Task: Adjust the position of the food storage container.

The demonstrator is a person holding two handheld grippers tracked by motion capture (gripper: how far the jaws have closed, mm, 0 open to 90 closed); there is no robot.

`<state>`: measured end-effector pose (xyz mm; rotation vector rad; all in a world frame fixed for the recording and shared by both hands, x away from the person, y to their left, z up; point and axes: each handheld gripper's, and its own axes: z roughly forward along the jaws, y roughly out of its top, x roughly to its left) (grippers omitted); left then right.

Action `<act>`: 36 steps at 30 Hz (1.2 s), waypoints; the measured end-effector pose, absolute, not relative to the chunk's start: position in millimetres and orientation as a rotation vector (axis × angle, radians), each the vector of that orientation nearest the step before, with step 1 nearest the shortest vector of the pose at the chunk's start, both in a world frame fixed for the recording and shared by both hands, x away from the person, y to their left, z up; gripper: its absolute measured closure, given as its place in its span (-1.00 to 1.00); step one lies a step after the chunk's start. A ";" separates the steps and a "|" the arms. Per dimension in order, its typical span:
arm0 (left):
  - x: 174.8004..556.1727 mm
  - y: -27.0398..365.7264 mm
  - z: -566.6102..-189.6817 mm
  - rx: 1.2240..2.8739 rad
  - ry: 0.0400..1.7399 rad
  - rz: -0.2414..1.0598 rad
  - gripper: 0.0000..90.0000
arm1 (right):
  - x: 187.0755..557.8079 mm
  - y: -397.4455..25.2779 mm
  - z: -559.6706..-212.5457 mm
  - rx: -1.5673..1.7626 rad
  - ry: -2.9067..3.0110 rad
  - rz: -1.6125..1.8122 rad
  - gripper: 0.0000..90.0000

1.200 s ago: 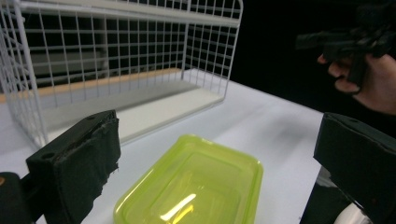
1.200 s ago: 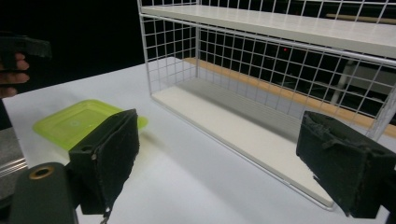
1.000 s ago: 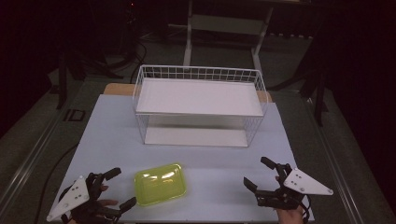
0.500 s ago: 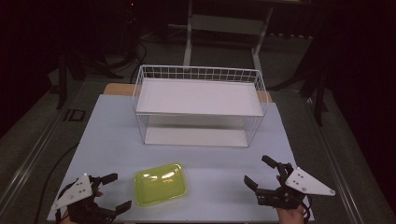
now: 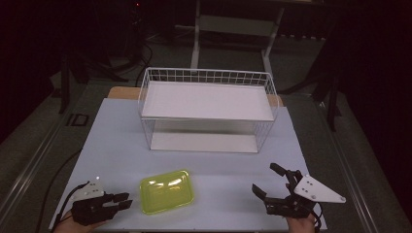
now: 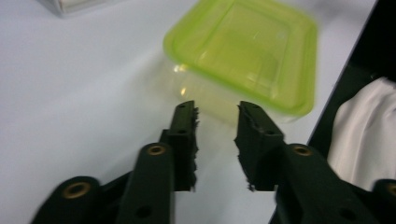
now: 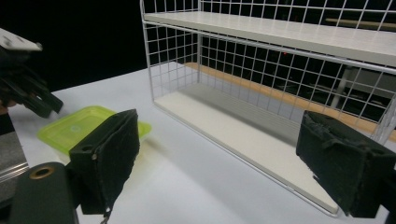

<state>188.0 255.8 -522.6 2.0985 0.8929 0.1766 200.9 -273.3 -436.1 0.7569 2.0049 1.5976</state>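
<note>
A yellow-green lidded plastic container [image 5: 166,191] lies flat on the white table near the front edge. My left gripper [image 5: 122,201] sits just left of it, pointing at its side, apart from it. In the left gripper view the jaws [image 6: 215,112] stand a little apart with nothing between them, and the container [image 6: 243,51] lies just beyond the tips. My right gripper [image 5: 266,178] rests at the front right, wide open and empty. Its jaws [image 7: 219,126] frame the wire rack [image 7: 261,51], with the container [image 7: 74,128] and the left gripper [image 7: 44,102] off to the left.
A white wire rack [image 5: 204,75] with an upper and a lower white shelf stands at the middle back of the table [image 5: 111,141]. Dark floor and stand legs surround the table. Open table surface lies between the rack and the container.
My left gripper has sunk toward the table's front edge and turned toward the container, its jaws narrower than before. The right gripper has barely shifted.
</note>
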 end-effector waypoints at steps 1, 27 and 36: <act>188.5 252.8 -524.0 2.126 0.877 0.181 0.93 | 201.0 -273.4 -436.2 0.758 2.004 1.593 -0.70; 232.0 195.2 -534.6 2.141 0.837 0.096 1.00 | 202.7 -276.5 -438.4 0.766 2.018 1.601 -0.70; 249.3 175.4 -534.3 2.124 0.831 0.095 1.00 | 203.7 -276.9 -439.2 0.768 2.019 1.602 -0.70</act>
